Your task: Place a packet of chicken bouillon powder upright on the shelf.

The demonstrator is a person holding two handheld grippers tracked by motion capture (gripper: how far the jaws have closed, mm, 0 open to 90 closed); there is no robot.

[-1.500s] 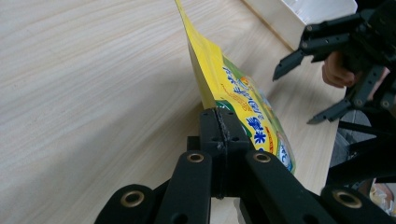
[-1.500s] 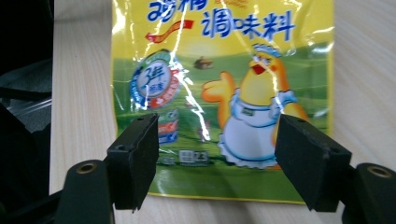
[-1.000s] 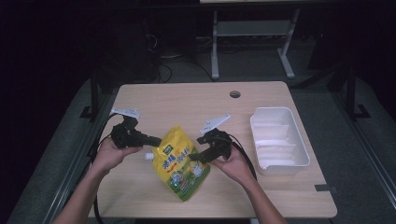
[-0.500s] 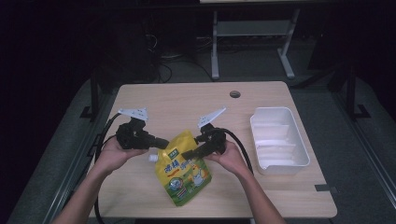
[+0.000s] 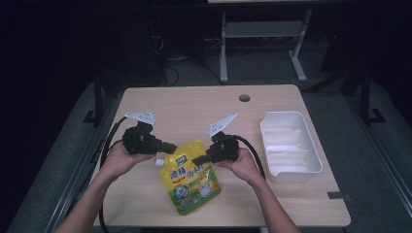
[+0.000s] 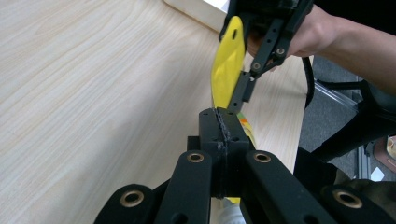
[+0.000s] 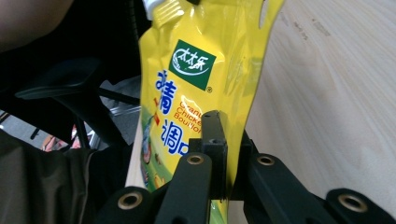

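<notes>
Black jaws of my left hand-held gripper [image 6: 223,127] are pressed together on the yellow pouch [image 5: 190,180], pinching its upper left edge just by the white spout cap [image 5: 158,162]. In the left gripper view the film runs edge-on between the jaws, no gap showing. In the high view I see this gripper [image 5: 167,147] pointing toward the worktop's right edge, hand wrapped under it.

My right hand-held gripper [image 7: 218,140] is also clamped on the pouch, one jaw in front of the printed face and the other behind it. In the high view it [image 5: 198,158] bites the pouch's upper right edge and points toward the left edge. The two grippers face each other, close, with the pouch top between them.

Pouch sits near the front edge of the wooden worktop [image 5: 194,104], about midway along it. Green logo and blue characters on the front, readable in the right gripper view [image 7: 187,93]. Top is held up by both grippers; I cannot tell whether the bottom rests on the wood or hangs clear.

White tray [image 5: 289,144] lies by the right edge, well apart from the pouch. Round cable hole [image 5: 244,98] sits near the far edge. Black cables trail from both grippers toward the front edge.
</notes>
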